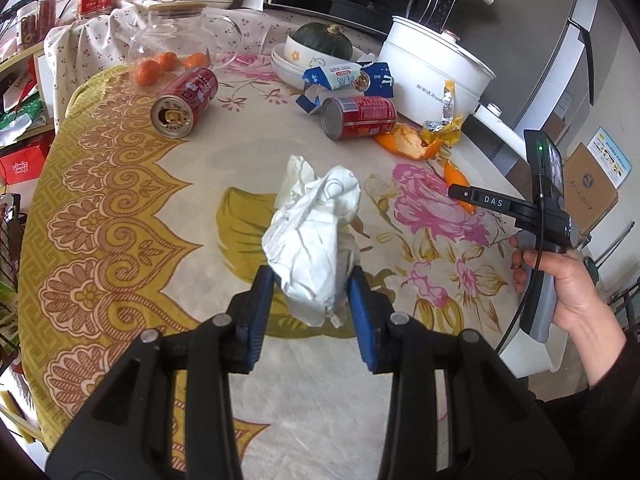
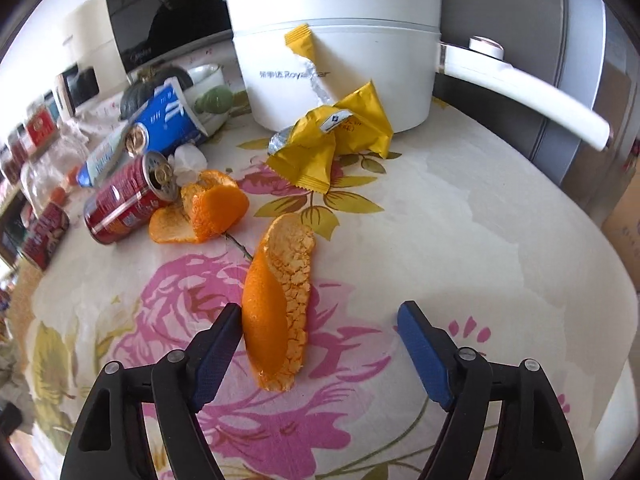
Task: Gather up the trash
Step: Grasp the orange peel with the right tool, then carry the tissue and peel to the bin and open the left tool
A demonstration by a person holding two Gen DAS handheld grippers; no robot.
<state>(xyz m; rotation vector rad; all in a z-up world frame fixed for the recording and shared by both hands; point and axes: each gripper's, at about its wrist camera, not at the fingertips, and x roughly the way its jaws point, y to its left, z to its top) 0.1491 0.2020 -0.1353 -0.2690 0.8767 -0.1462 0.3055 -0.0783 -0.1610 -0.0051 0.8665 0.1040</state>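
Left gripper (image 1: pixel 310 280): fingers clamped on a crumpled white paper wad (image 1: pixel 314 236), held clear above the surface (image 1: pixel 120 208). One piece of trash is therefore in hand, not yet binned; no bin shows in either view.

Right gripper (image 2: pixel 320 344): fingers apart, straddling a curled strip of orange peel (image 2: pixel 276 304) that lies on the flowered cloth. The left-hand finger touches the peel's edge; the other stands well off it. Not a grip yet.

Still on the surface, judged as trash left to collect:
- second, larger orange peel (image 2: pixel 208 210), just beside a red can (image 2: pixel 128 204) lying on its side
- another red can (image 1: pixel 186 100), also on its side, open end toward the camera
- blue and white carton (image 1: pixel 344 78), crushed, near the bowls
- yellow wrappers (image 2: pixel 336 136) against the white pot (image 2: pixel 332 52)

Progress estimate: early. One item lifted, one about to be gripped, at least five remaining. Whole tangerines (image 1: pixel 160 65) near the glass jug presumably stay.
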